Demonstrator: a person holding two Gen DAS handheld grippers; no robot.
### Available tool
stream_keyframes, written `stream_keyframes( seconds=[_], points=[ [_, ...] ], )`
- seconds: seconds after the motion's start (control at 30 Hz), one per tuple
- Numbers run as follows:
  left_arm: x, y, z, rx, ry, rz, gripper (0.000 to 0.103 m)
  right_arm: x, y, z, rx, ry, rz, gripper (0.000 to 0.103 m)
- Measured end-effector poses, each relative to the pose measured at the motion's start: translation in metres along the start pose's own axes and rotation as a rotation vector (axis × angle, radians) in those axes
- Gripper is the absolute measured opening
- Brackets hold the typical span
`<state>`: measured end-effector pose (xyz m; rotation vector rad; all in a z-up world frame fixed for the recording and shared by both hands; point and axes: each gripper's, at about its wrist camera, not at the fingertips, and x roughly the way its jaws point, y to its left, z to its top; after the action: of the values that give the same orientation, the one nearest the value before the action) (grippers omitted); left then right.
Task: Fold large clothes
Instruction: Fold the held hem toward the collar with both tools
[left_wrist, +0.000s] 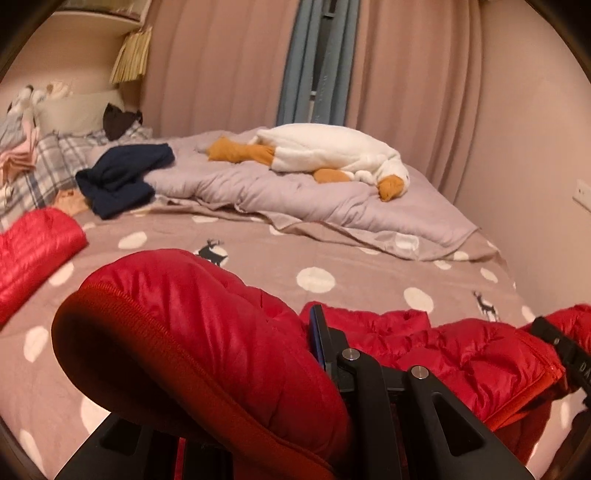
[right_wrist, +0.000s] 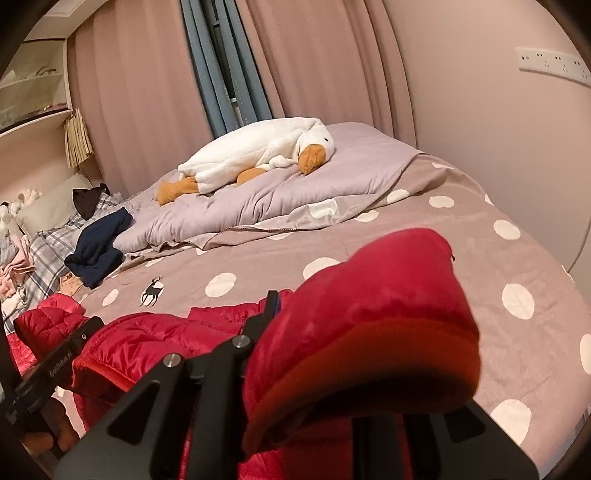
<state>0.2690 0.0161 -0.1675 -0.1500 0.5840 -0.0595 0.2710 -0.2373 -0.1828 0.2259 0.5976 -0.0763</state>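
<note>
A red puffer jacket lies across the near part of the bed. My left gripper is shut on one bunched end of it, a ribbed hem or cuff that bulges over the left finger. My right gripper is shut on the other bunched end, which covers the right finger. The jacket sags between the two grippers. The right gripper shows at the right edge of the left wrist view. Another part of the jacket lies at the left.
The bed has a taupe sheet with white dots. A lilac duvet with a white plush goose lies at the far side. A navy garment, plaid pillows and a clothes pile sit left. Curtains and a wall stand behind.
</note>
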Motion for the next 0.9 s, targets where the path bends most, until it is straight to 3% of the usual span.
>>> stream_keyframes(
  seconds=[0.13, 0.9],
  points=[
    [0.005, 0.004, 0.002, -0.04, 0.016, -0.009, 0.017, 0.0, 0.001, -0.002, -0.017, 0.01, -0.003, 0.019],
    [0.013, 0.004, 0.0, -0.02, 0.05, 0.002, 0.02, 0.007, 0.009, -0.009, -0.024, 0.027, -0.045, 0.022]
  ],
)
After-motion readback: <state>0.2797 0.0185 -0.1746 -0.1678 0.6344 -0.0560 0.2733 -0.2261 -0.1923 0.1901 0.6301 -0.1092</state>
